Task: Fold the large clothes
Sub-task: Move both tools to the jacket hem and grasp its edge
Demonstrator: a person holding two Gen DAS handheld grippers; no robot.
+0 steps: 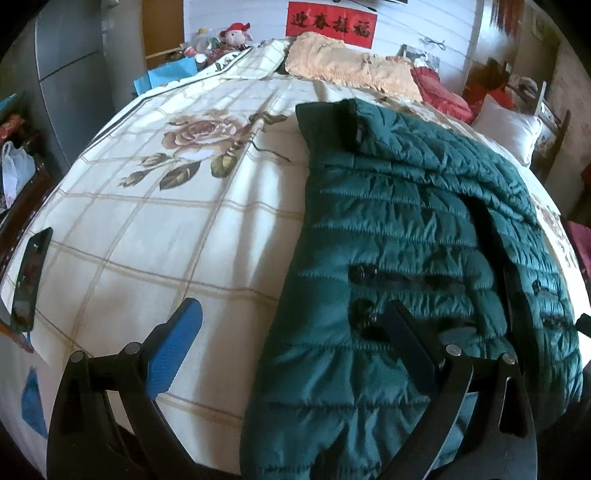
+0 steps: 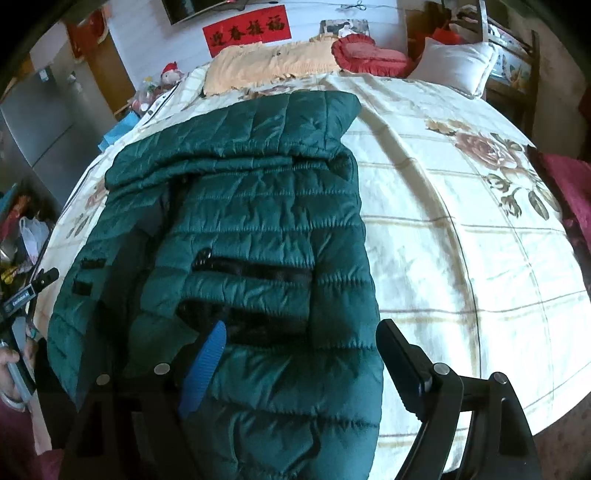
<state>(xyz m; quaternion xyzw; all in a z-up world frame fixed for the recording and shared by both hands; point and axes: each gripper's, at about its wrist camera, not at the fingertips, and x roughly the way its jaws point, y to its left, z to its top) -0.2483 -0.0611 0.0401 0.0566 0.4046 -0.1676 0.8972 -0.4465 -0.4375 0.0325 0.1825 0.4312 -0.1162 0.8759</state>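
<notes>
While both jaws stand wide and hold nothing, the layout reads:
Jacket: green quilted jacket lies on the bed, long axis running from the lower edge to the upper middle of the frame.
Left gripper: straddles the jacket's left edge, low in frame.
Right gripper: straddles its right edge; both look equally near.
Containers: none seen.

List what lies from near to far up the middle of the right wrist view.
right gripper → green quilted jacket → floral bedspread → peach blanket → red banner on the wall
</notes>
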